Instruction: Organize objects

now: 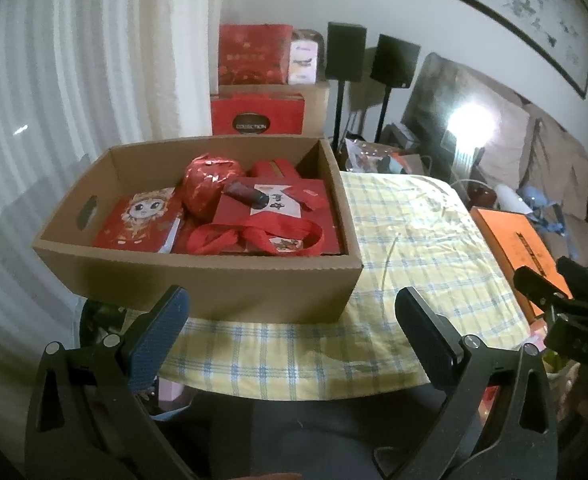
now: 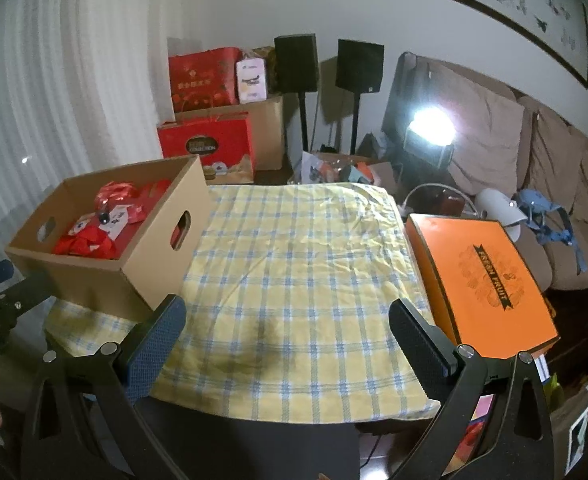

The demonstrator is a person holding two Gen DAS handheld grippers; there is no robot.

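Far left of the bench (image 2: 294, 280), one cardboard box (image 1: 214, 280) stands on the checked cloth, open top up and one hand slot in each end; it holds the red goods, presumably gathered there as the sorted lot: one foil-wrapped ball (image 1: 210, 184), one cartoon-print packet (image 1: 142, 220), one ribboned red gift box (image 1: 278, 216), others too overlapped to count. Both tools hover off the near edge, left gripper (image 1: 290, 312) and right gripper (image 2: 286, 320), fingers spread wide and empty. At far right, one orange fruit box (image 2: 481, 280) lies flat, apparently unsorted.
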